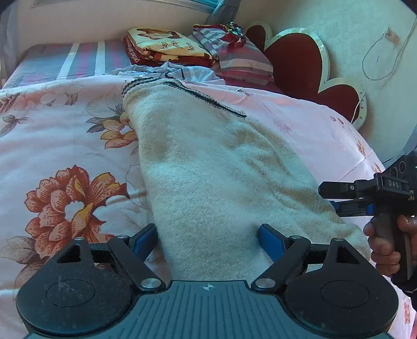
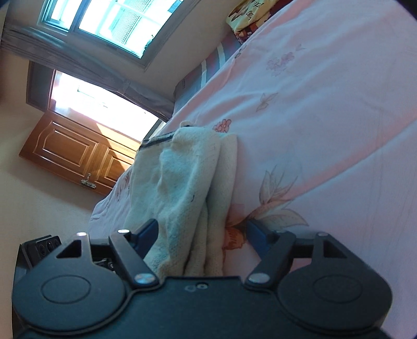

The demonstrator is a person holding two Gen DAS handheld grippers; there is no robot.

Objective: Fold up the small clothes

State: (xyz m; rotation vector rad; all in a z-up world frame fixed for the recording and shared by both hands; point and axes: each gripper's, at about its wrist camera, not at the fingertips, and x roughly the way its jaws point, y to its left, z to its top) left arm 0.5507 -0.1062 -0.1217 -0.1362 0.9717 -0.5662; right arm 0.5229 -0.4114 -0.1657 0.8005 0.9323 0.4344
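Item: cream knit garment, small, fleecy, with a dark striped hem band at the far end; lies lengthwise on the bed, already doubled into layers, as the stacked edges in the right wrist view show. Left tongs: spread wide, blue pads either side of the garment's near end, nothing clamped; judged to be placed for a pinch on that end. Right tongs: also spread, rolled on their side, the layered edge lying between the pads without being squeezed; in the left wrist view they sit at the garment's right-hand border, held by the person's hand. Both tools at the near end suggest a lift-and-fold toward the striped hem, a judgement only. Surface: pink floral bedsheet, soft, lightly creased. Beyond: folded stack of printed cloths, striped folded pile, red heart-shaped headboard, white cable on the wall. Room: window, wooden door, strong daylight.
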